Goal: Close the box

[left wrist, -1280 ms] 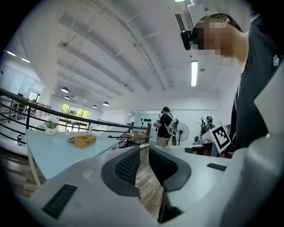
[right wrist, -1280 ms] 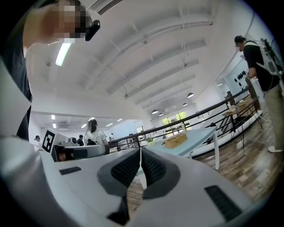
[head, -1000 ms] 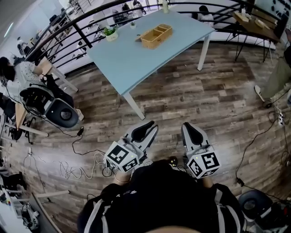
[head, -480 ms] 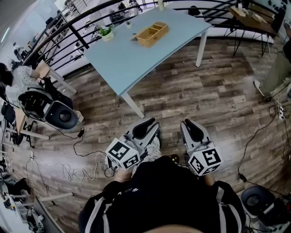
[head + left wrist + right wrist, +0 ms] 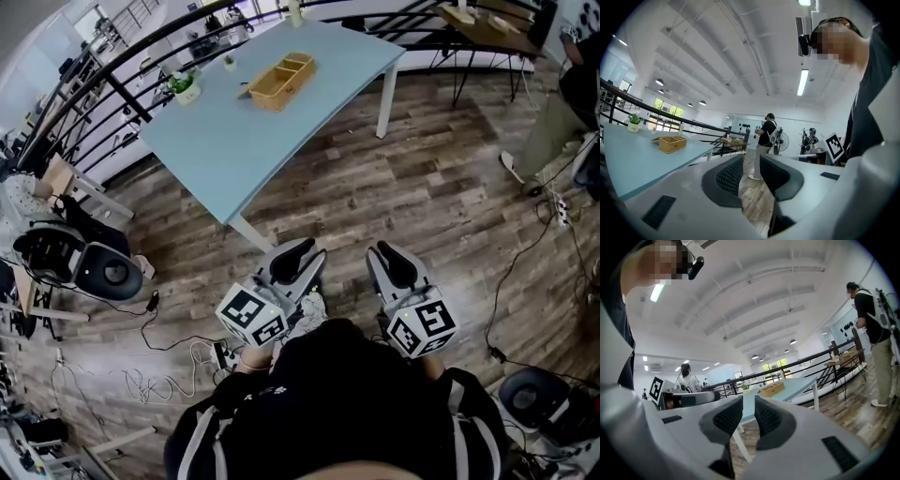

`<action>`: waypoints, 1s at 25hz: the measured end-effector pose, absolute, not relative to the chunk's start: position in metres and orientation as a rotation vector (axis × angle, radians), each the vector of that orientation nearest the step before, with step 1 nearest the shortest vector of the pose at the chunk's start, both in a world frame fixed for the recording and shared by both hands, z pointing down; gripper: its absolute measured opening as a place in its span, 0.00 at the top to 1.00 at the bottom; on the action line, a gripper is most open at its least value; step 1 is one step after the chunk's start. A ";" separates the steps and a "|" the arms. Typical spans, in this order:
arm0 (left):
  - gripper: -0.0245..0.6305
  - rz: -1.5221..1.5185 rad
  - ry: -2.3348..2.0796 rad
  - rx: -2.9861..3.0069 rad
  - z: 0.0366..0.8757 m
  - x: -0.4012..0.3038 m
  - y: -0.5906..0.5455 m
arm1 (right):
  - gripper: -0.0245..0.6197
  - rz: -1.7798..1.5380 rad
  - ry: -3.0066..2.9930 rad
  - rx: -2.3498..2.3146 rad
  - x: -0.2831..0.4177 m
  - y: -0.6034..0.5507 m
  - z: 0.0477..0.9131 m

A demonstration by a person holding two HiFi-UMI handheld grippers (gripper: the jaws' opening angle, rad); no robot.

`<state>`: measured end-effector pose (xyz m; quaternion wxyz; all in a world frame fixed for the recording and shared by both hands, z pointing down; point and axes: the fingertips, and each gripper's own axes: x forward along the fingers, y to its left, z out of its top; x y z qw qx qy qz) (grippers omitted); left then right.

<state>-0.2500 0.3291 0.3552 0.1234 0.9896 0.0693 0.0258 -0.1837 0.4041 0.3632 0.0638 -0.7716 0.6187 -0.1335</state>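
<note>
The tan woven rectangular box stands on the light blue rectangular table, in its far half and away from the edges, between the small green potted plant and the right corner. Its top is open and the inner dividers show. In the head view its long axis runs from lower left to upper right.

The 2 grippers are over the brown wood-plank floor, well apart from the table's near corner, and both point toward it. The left gripper has just been opening its jaws; they stand moderately apart with nothing between them. The right gripper has a narrow gap between its jaws and holds nothing.
</note>
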 end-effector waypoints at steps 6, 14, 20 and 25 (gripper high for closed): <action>0.82 0.061 0.251 2.884 0.357 -0.222 0.292 | 0.83 -0.417 1.837 -2.365 -0.158 0.370 0.365; 0.82 0.041 0.291 2.870 0.357 -0.183 0.226 | 0.83 -0.421 1.809 -2.409 -0.120 0.307 0.361; 0.82 0.037 0.284 2.859 0.355 -0.168 0.169 | 0.83 -0.448 1.816 -2.413 -0.106 0.252 0.360; 0.82 0.027 0.294 2.852 0.358 -0.155 0.123 | 0.82 -0.448 1.807 -2.437 -0.095 0.210 0.361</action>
